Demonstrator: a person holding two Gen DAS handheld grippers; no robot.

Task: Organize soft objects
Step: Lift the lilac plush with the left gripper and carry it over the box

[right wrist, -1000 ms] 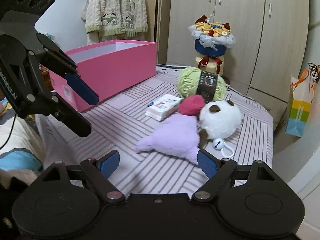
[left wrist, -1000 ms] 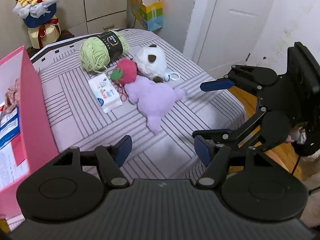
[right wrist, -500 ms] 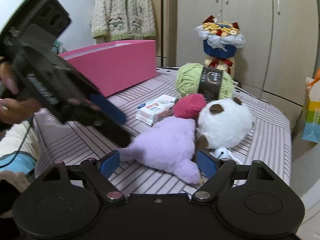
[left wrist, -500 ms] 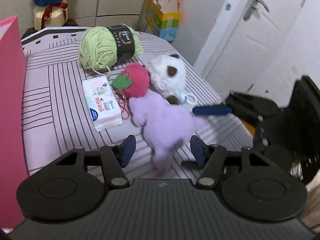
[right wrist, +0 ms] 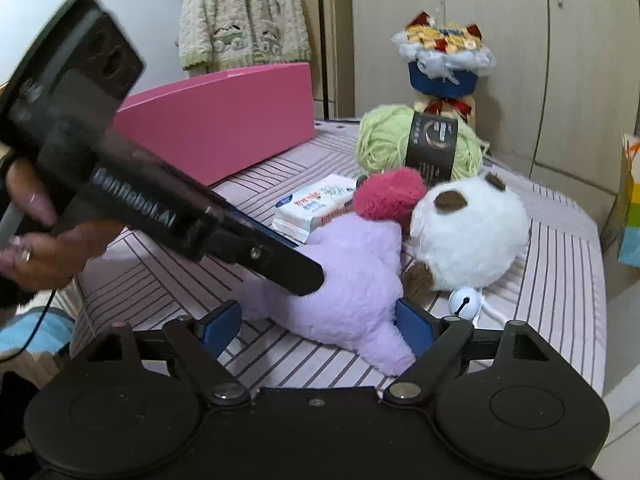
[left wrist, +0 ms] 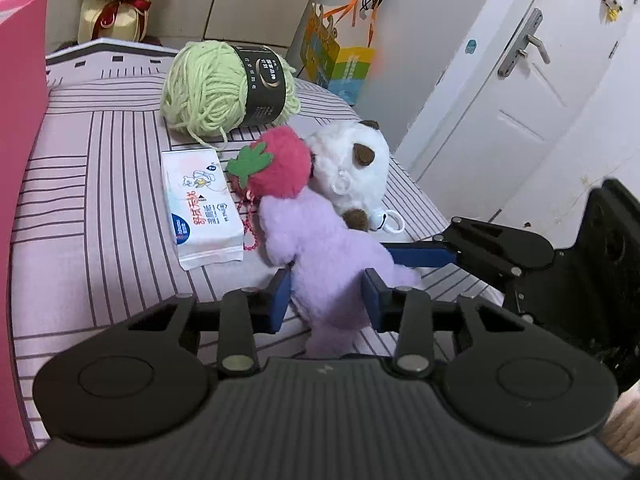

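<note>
A purple plush toy (left wrist: 316, 248) lies on the striped bed (left wrist: 80, 200), against a pink strawberry plush (left wrist: 280, 168) and a white plush with brown ears (left wrist: 352, 168). My left gripper (left wrist: 326, 298) is closing, and its blue pads press both sides of the purple toy's lower end. In the right wrist view a hand holds it, and one of its fingers (right wrist: 280, 264) digs into the purple toy (right wrist: 352, 280). My right gripper (right wrist: 316, 324) stands wide open around the same toy's near end. A green yarn ball (left wrist: 208, 88) and a tissue pack (left wrist: 200, 204) lie behind.
A tall pink box (right wrist: 224, 132) stands on the bed's left side. A bouquet (right wrist: 444, 60) and wardrobe doors are behind the bed. A colourful gift bag (left wrist: 340, 68) and a white door (left wrist: 520, 80) are past the bed's right edge.
My left gripper has come down and forward onto the purple toy and narrowed its jaws around it. The right gripper moved in closer to the toy and stayed wide.
</note>
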